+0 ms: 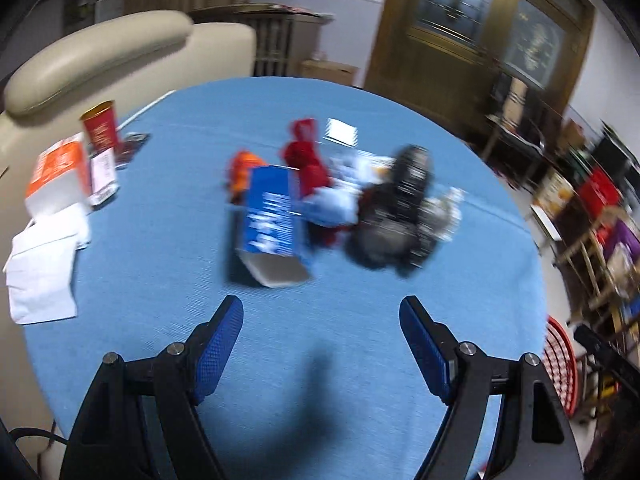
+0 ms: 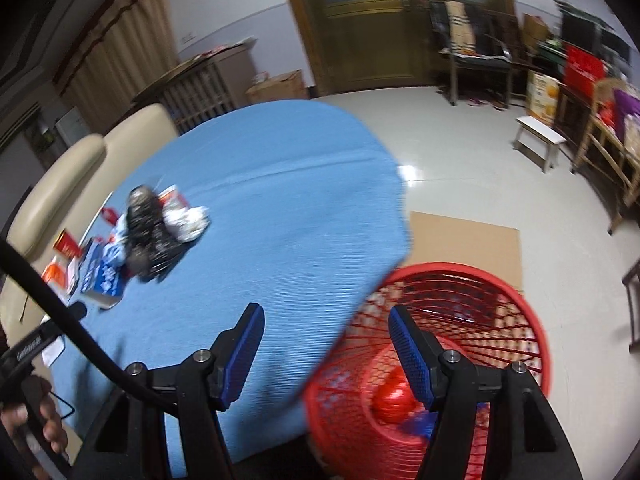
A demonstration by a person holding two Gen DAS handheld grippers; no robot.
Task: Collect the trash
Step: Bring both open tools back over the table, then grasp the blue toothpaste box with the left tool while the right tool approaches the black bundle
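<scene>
Blue cloth: ribbed fabric over the round table, smooth and flat out to its curved edge.
Left gripper: black arms, blue dimpled pads, jaws wide apart with nothing between them, above bare cloth.
Right gripper: same build, jaws moderately apart and empty, over the table edge and the basket.
Basket: red plastic lattice, round, on the floor beside the table; a glossy red lump and blue scraps lie inside.
Trash pile: mid-table, blurred; blue carton lying flat with an open grey end, red crumpled wrapper, orange scrap, dark crinkled bag, pale blue wad.
Table edge, left: red paper cup upright, orange-and-white box, white tissues.
Floor: glossy pale tile, flat cardboard sheet behind the basket.
</scene>
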